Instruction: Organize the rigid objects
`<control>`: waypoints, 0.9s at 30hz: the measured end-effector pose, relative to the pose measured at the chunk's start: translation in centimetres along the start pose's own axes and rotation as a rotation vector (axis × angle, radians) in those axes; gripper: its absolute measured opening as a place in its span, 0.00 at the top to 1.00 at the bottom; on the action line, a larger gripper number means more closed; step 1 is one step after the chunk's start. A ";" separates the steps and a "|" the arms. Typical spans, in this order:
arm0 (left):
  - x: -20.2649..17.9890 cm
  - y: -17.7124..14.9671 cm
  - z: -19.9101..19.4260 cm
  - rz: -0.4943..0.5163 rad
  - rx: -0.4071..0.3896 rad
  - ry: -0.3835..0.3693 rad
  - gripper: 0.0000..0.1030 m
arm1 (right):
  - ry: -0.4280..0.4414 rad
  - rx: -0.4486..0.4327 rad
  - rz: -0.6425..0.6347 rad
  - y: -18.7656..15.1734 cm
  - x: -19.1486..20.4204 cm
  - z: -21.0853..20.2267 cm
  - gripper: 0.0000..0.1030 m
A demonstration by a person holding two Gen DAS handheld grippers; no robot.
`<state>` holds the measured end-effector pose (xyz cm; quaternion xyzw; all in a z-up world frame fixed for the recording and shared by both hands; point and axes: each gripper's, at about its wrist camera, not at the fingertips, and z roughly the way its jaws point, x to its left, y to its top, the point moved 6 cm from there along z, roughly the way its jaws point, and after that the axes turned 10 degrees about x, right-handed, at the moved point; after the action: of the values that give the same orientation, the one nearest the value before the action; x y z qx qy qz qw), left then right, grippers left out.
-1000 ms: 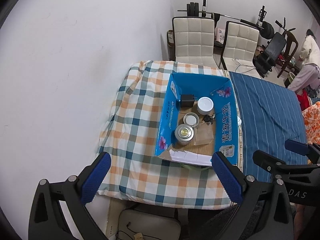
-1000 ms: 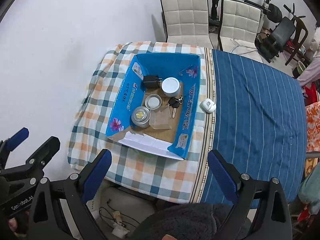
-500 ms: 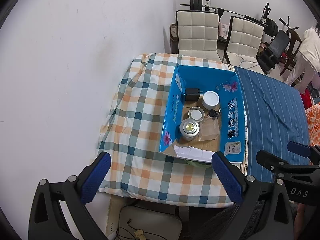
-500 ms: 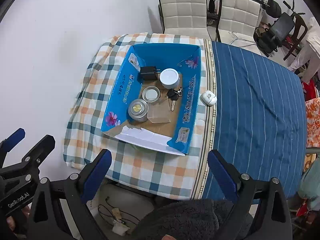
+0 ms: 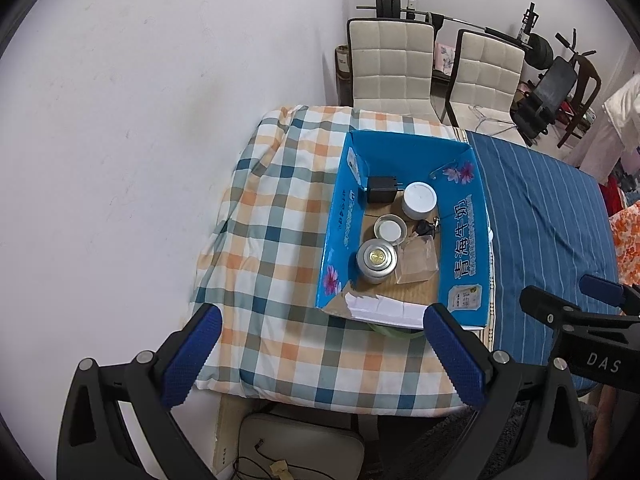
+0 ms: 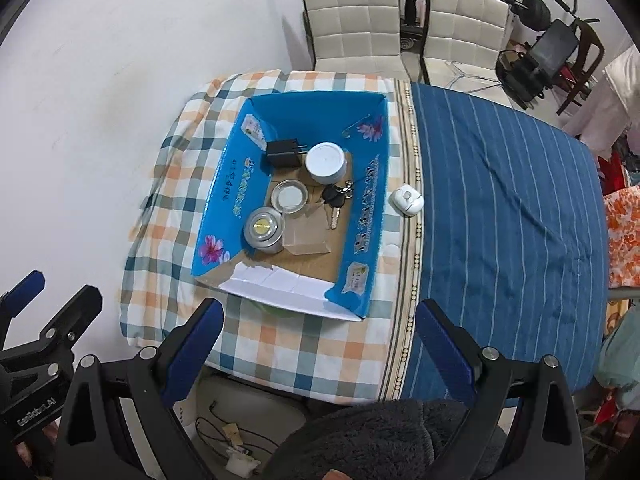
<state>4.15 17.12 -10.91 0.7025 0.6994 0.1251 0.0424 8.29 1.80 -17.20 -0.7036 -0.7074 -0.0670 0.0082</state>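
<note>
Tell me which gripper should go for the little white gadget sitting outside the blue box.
Probably the right gripper. The white gadget lies on the cloth just off the blue box's right wall, and only the right wrist view shows it. Both grippers' jaws are open and empty.

A home room: cloth-covered table (image 6: 500, 184), padded chairs (image 6: 352, 20), barbell weights (image 5: 536, 50) behind.
</note>
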 end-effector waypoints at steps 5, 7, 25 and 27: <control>0.0 0.2 0.3 0.004 0.004 0.002 0.00 | -0.011 -0.003 0.010 0.3 -0.6 0.0 0.04; 0.0 0.2 0.4 0.000 0.006 0.000 0.00 | -0.015 -0.006 0.010 0.4 -0.7 -0.1 0.04; -0.5 0.2 0.3 -0.002 -0.002 -0.002 0.00 | -0.020 -0.013 0.022 0.4 -1.5 -0.4 0.04; -0.4 0.2 0.3 -0.001 -0.002 -0.002 0.00 | -0.021 -0.014 0.023 0.5 -1.5 -0.4 0.04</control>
<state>4.43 16.72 -11.22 0.7022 0.6996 0.1251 0.0437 8.73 0.23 -16.89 -0.7122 -0.6990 -0.0643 -0.0034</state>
